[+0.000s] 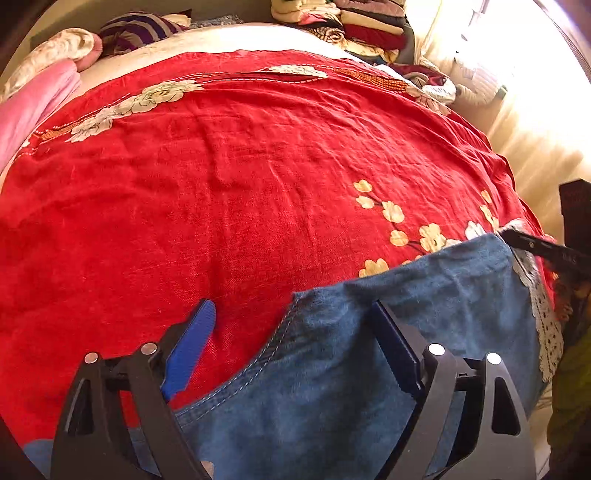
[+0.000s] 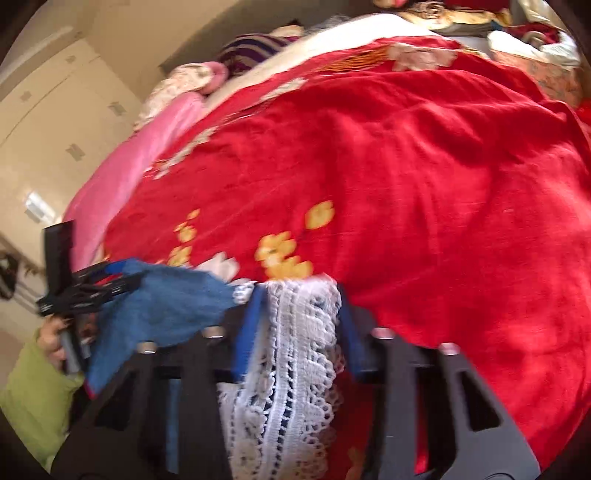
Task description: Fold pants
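Note:
Blue denim pants [image 1: 332, 369] with a white lace trim [image 1: 546, 332] lie at the near right of a bed covered by a red floral blanket [image 1: 240, 177]. My left gripper [image 1: 295, 317] is open, its jaws wide apart, one fingertip over the blanket and the other over the denim. In the right wrist view my right gripper [image 2: 299, 295] has its blue pads on both sides of the white lace trim [image 2: 295, 350] and looks shut on it. The denim [image 2: 166, 306] hangs to its left, near the left gripper [image 2: 85, 288].
Folded clothes are piled [image 1: 354, 26] at the far side of the bed. A pink blanket [image 1: 33, 107] and a striped pillow [image 1: 136, 29] lie at the far left. Cream wardrobe doors [image 2: 62, 110] stand left of the bed. A green sleeve [image 2: 33, 398] is at lower left.

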